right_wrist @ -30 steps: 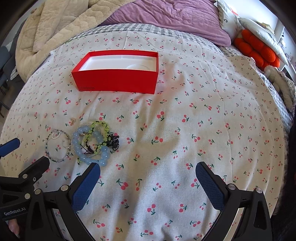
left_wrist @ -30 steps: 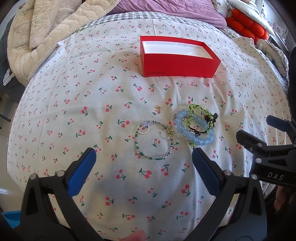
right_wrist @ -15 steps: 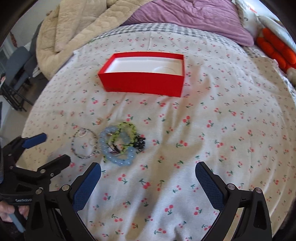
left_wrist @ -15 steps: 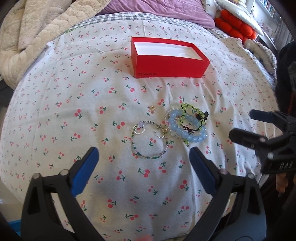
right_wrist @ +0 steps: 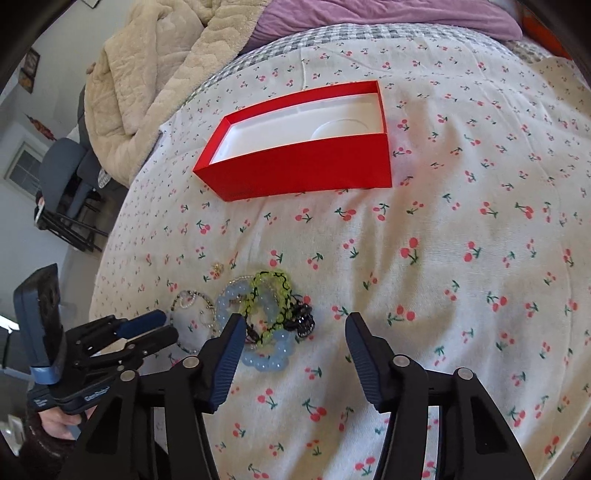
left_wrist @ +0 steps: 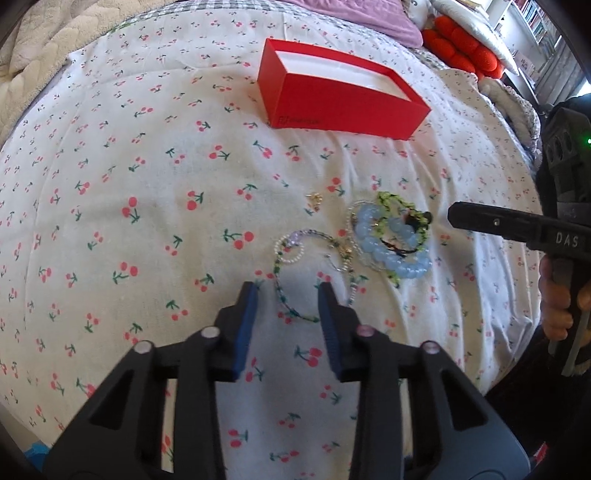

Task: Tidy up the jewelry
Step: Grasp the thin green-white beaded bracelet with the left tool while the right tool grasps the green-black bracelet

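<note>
A thin green beaded bracelet (left_wrist: 295,280) with a small pearl ring lies on the cherry-print bedspread (left_wrist: 147,184). My left gripper (left_wrist: 289,295) is part open, its jaws either side of that bracelet's near arc, not closed on it. A blue bead bracelet (left_wrist: 391,243) tangled with a neon green cord and a black piece lies just right; it also shows in the right wrist view (right_wrist: 258,321). My right gripper (right_wrist: 293,325) is open and empty, just above that pile. A small gold earring (left_wrist: 316,197) lies apart. An open red box (left_wrist: 340,92) with white lining stands beyond.
A beige blanket (right_wrist: 155,74) and purple cover (right_wrist: 369,18) lie at the bed's far end. Orange cushions (left_wrist: 465,48) sit at the far right. A chair (right_wrist: 62,184) stands beside the bed's left edge.
My left gripper has narrowed and come down over the thin green bracelet. My right gripper has narrowed a little and moved left and down toward the blue bead pile.
</note>
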Demonstrator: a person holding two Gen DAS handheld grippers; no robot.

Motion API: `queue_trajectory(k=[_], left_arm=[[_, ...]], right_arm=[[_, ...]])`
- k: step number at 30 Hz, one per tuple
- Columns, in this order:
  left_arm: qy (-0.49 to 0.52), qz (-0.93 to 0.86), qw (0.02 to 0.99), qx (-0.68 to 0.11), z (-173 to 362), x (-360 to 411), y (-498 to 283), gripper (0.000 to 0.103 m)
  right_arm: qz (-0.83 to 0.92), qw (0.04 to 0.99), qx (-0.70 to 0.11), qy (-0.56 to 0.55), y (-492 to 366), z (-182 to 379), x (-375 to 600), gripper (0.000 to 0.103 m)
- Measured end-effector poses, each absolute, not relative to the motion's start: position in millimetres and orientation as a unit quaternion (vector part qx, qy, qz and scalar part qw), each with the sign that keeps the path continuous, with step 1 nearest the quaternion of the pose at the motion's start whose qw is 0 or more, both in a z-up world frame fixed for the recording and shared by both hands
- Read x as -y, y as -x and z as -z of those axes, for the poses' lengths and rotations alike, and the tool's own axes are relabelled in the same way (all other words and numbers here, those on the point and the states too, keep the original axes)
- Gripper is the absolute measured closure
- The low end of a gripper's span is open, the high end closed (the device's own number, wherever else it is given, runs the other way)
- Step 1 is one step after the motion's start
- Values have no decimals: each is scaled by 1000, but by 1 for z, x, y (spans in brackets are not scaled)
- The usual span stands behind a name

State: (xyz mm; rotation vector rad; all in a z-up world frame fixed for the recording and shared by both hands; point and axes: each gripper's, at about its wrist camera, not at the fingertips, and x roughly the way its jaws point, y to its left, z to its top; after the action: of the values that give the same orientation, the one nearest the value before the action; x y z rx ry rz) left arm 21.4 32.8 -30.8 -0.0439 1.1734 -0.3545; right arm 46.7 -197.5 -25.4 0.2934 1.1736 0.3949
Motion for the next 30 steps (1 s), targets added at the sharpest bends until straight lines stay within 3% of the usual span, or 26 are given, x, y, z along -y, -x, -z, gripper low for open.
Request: queue_trajectory(k=[7, 12, 17, 30], left_arm=[[9, 162, 814, -558, 38, -28, -27, 97], [11, 162, 816, -555, 36, -31, -29, 101], [15, 167, 822, -545, 27, -33, -28, 103], [22, 175, 830, -530, 14, -35, -28, 103]], right_arm=[[-197, 798, -556, -127, -62, 37, 184, 55], [-195, 793, -566, -113, -68, 47, 179, 60], [-195, 787, -575, -104, -72, 53, 175, 79], [-199, 805, -545, -124, -71, 26, 195, 80]])
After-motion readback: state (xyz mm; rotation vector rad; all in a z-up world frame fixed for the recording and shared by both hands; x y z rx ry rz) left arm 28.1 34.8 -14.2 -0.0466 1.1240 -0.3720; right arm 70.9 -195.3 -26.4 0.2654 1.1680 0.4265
